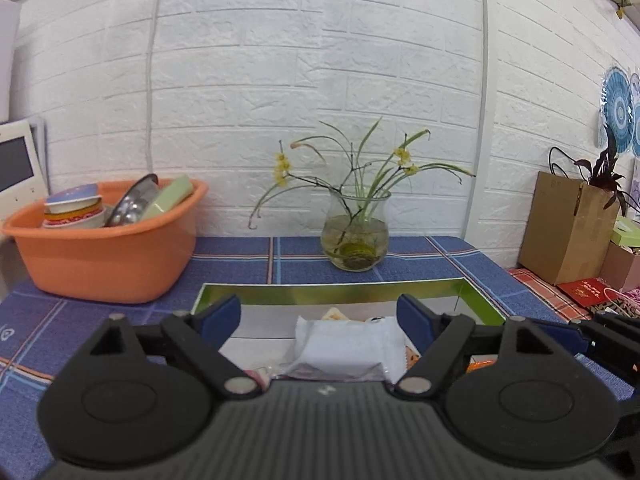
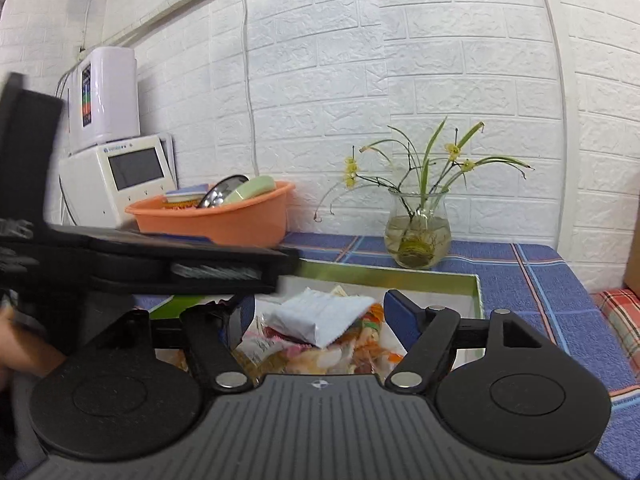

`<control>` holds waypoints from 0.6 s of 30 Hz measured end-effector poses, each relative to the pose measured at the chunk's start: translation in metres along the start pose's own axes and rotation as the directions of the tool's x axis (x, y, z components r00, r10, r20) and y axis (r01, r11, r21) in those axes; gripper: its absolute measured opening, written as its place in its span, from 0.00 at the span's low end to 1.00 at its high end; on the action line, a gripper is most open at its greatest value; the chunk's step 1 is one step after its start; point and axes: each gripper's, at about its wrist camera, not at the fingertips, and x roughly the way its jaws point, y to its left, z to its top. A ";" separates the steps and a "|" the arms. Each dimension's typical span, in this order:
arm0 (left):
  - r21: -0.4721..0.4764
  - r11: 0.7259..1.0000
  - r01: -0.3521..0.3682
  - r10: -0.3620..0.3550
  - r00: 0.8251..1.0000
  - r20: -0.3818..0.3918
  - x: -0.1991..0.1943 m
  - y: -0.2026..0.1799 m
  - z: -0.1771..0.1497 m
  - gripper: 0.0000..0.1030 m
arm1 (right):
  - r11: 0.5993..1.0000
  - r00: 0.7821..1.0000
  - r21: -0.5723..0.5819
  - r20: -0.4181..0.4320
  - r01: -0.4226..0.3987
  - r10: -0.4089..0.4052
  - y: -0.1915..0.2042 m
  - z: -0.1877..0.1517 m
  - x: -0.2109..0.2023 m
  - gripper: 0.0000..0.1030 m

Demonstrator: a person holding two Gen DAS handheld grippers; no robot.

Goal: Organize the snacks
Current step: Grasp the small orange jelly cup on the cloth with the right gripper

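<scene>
Snack packet (image 1: 347, 350) between open left claw (image 1: 320, 316)

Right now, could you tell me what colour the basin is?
Orange; the basin shows best in the left wrist view.

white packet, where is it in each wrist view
Left wrist: the white packet sits low at centre, between the open jaws, in the green-rimmed box.
Right wrist: the white packet lies just below centre, tilted on top of the snack pile.
Shared landmark: the glass vase behind the box.
</scene>
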 end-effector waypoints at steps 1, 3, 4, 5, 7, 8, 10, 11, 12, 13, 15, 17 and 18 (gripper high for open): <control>-0.004 1.000 -0.003 0.003 1.000 0.008 -0.013 0.006 -0.002 0.78 | 1.000 1.000 -0.006 -0.005 0.027 -0.027 0.000 -0.001 -0.004 1.00; -0.007 1.000 -0.005 0.005 0.999 0.033 -0.039 0.019 -0.009 0.80 | 0.996 0.996 -0.021 -0.005 0.085 -0.085 -0.003 -0.003 -0.015 1.00; -0.008 1.000 0.001 0.000 0.999 0.043 -0.052 0.026 -0.014 0.82 | 0.995 0.995 -0.013 0.000 0.099 -0.099 -0.006 -0.004 -0.023 1.00; -0.001 1.000 0.006 -0.006 0.999 0.050 -0.064 0.031 -0.020 0.84 | 0.995 0.996 0.011 0.002 0.094 -0.094 -0.011 -0.006 -0.032 1.00; 0.019 0.999 0.027 -0.028 0.998 0.059 -0.086 0.037 -0.036 0.86 | 0.994 0.999 0.093 -0.013 0.053 -0.052 -0.022 -0.008 -0.050 1.00; 0.038 0.998 0.043 -0.045 0.998 0.044 -0.093 0.037 -0.043 0.86 | 0.990 0.999 0.140 -0.027 0.024 -0.021 -0.027 -0.010 -0.058 0.98; 0.084 0.992 0.095 -0.093 0.995 -0.029 -0.100 0.031 -0.061 0.86 | 0.973 0.997 0.227 -0.059 -0.043 0.058 -0.033 -0.017 -0.069 0.90; 0.096 0.987 0.127 -0.121 0.990 -0.068 -0.101 0.028 -0.069 0.86 | 0.961 0.992 0.265 -0.078 -0.079 0.103 -0.034 -0.022 -0.072 0.85; 0.100 0.982 0.160 -0.150 0.983 -0.106 -0.100 0.024 -0.077 0.86 | 0.947 0.985 0.302 -0.096 -0.108 0.143 -0.035 -0.028 -0.073 0.82; 0.104 0.977 0.187 -0.172 0.975 -0.141 -0.097 0.020 -0.084 0.86 | 0.929 0.975 0.346 -0.124 -0.133 0.186 -0.035 -0.035 -0.072 0.76; 0.128 0.965 0.229 -0.203 0.961 -0.188 -0.087 0.010 -0.095 0.86 | 0.886 0.953 0.438 -0.173 -0.151 0.248 -0.034 -0.049 -0.063 0.66; 0.167 0.959 0.227 -0.191 0.960 -0.207 -0.077 0.000 -0.103 0.86 | 0.853 0.935 0.501 -0.211 -0.147 0.285 -0.031 -0.061 -0.049 0.56; 0.188 0.955 0.229 -0.190 0.960 -0.208 -0.072 -0.003 -0.106 0.85 | 0.840 0.930 0.525 -0.226 -0.135 0.291 -0.030 -0.065 -0.043 0.54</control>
